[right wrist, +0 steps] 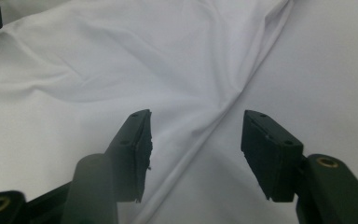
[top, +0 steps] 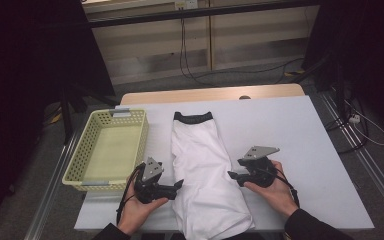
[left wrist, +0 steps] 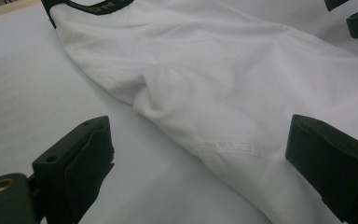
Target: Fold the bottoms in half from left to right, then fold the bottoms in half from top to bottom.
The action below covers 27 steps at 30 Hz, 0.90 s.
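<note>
Garment: a white shirt [top: 205, 170], folded into a long strip, is laid down the middle of the high view, its black collar [top: 193, 118] at the far end and its hem at the bottom edge of the frame.
Long axis: run from upper centre to lower centre of the high view, straight away from the person.
Left gripper [top: 177, 185]: placed at the strip's left edge, low in the frame, jaws pointed right toward the cloth.
Left jaws: spread wide; in the left gripper view the stitched edge [left wrist: 228, 148] of the shirt is seen lying between them, nothing gripped yet.
Right gripper [top: 232, 175]: set at the strip's right edge, opposite the left one, jaws pointed left.
Right jaws: held open; in the right gripper view a fold edge [right wrist: 214, 128] is bracketed between them, not clamped.
Nearer hand: neither is favoured; both edges are flanked about evenly.
Basket [top: 87, 170]: a pale yellow one is left standing at the left, beside the left gripper.
Likely next: a pinch on both side edges is judged probable.
</note>
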{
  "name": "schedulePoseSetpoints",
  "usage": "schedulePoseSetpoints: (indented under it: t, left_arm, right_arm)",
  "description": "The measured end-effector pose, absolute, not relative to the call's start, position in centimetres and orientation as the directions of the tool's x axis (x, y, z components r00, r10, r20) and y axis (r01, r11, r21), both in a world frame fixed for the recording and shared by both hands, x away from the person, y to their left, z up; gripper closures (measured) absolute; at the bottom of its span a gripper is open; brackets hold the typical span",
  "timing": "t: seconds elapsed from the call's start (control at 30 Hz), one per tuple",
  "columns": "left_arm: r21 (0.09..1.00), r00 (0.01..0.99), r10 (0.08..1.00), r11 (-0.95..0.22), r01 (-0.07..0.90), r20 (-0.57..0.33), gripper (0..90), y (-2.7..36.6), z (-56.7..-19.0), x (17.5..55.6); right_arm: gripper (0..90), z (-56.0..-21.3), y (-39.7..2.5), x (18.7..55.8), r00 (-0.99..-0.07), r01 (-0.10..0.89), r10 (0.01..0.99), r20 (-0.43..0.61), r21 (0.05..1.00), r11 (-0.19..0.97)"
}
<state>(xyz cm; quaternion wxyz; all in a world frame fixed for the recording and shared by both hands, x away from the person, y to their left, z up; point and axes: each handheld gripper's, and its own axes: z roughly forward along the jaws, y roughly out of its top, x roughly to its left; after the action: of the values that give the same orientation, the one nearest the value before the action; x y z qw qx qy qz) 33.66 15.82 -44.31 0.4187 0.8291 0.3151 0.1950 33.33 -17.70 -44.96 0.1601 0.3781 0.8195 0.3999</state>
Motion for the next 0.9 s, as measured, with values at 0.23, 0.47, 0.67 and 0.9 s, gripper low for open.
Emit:
schedulePoseSetpoints:
  t: [0.23,0.47,0.67,0.9]
  left_arm:
    - [0.81,0.726,0.685,-0.46,0.364,0.062,7.4,15.7,-44.5,33.8]
    - [0.808,0.728,0.684,-0.459,0.37,0.055,7.4,15.7,-44.7,34.1]
    - [0.804,0.729,0.683,-0.462,0.376,0.051,7.4,15.5,-44.8,34.5]
    - [0.801,0.728,0.683,-0.464,0.378,0.053,7.8,15.4,-44.9,34.4]
  right_arm:
    - [50.7,-45.6,-17.7,34.3,-0.657,0.52,0.752,0.057,0.756,0.397]
    - [54.9,-46.5,-17.3,35.3,-0.66,0.551,0.747,0.078,0.727,0.41]
    - [56.7,-46.7,-17.3,36.2,-0.646,0.566,0.756,0.099,0.728,0.388]
    - [58.6,-46.7,-16.7,36.5,-0.657,0.559,0.748,0.09,0.724,0.404]
